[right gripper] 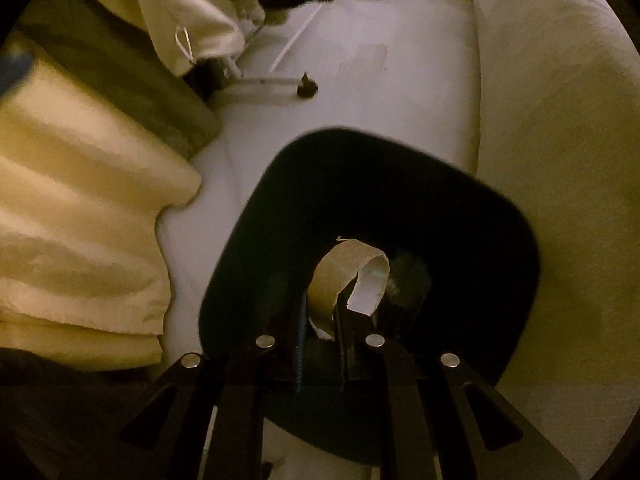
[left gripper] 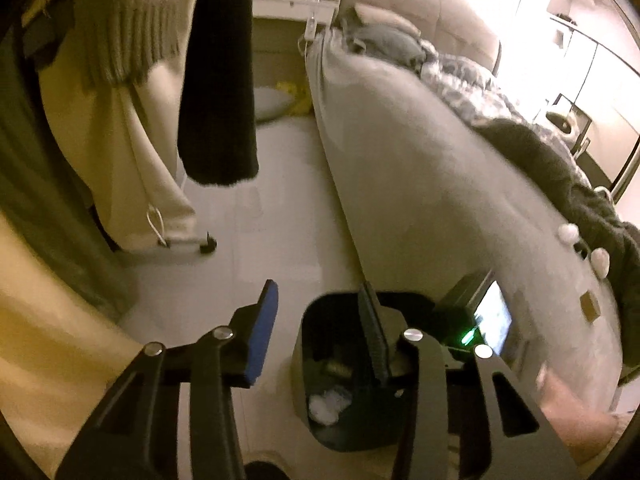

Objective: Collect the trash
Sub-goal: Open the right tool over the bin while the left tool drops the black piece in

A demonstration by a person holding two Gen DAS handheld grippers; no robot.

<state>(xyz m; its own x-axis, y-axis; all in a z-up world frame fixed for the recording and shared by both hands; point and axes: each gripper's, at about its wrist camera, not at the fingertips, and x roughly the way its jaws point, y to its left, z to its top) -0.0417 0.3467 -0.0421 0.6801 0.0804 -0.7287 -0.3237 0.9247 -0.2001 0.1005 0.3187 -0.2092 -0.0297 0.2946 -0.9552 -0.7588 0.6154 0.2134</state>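
A curled paper strip (right gripper: 352,280) is held clamped in the right gripper (right gripper: 322,320) directly above the bin (right gripper: 460,216). White trash (left gripper: 328,404) is already binned. The left gripper (left gripper: 320,336) is spread, empty. Two white lumps (left gripper: 568,234), possibly tissues, remain on the bed (left gripper: 420,168).
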